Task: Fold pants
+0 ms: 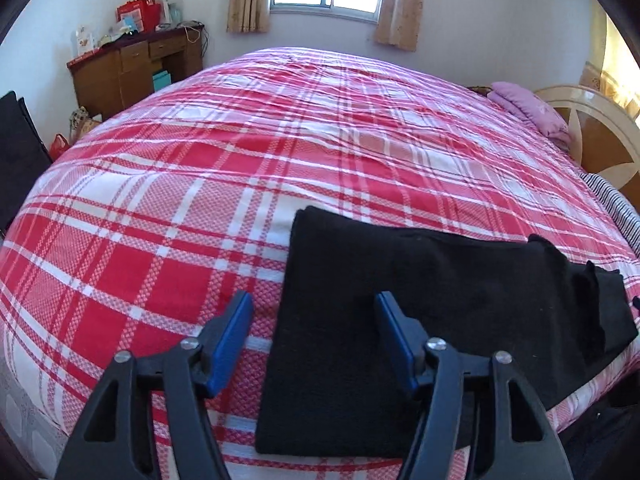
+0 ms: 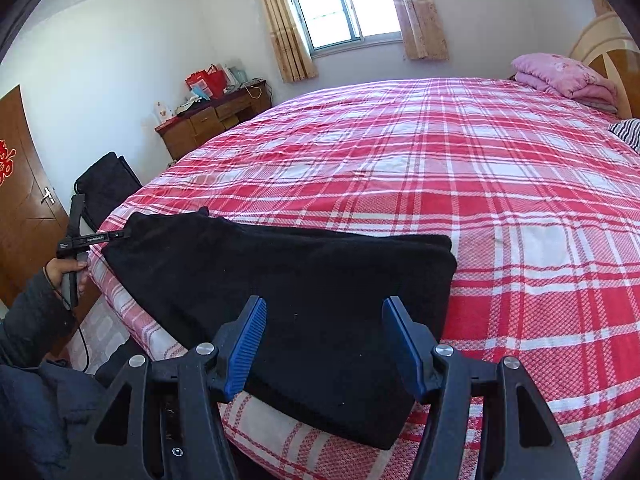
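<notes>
The near edge of the bed [image 1: 132, 208] drops out of sight behind both grippers' black frames, so the lowest strip of the black pants [image 1: 400, 300] is covered in each wrist view. In the left wrist view, the pants' far end at about 3 o'clock trails toward the frame's dark rim and its shape there is hard to read. In the right wrist view, the person's left hand [image 2: 66, 270] shows at 9 o'clock on a handle, with a dark sleeve [image 2: 28, 320] below it; the left gripper's fingers there point at the pants' end and are too small to tell how they stand. A striped cloth [image 2: 628, 130] at 2 o'clock is cut by the picture's edge.

The pants lie folded into a long flat band along the near edge of the red plaid bedspread [image 2: 480, 200], layered double, one end square and neat, the other looser with a small flap sticking up. The fabric is so dark that seams and creases barely show.

The left gripper [image 1: 316, 342] hovers with its blue pads apart, the square end of the pants showing between them, neither pad pressing on it. The right gripper [image 2: 324, 344] likewise stands open over the band's middle, holding nothing. A folded pink quilt [image 2: 560, 76] sits at the headboard [image 2: 608, 40].
</notes>
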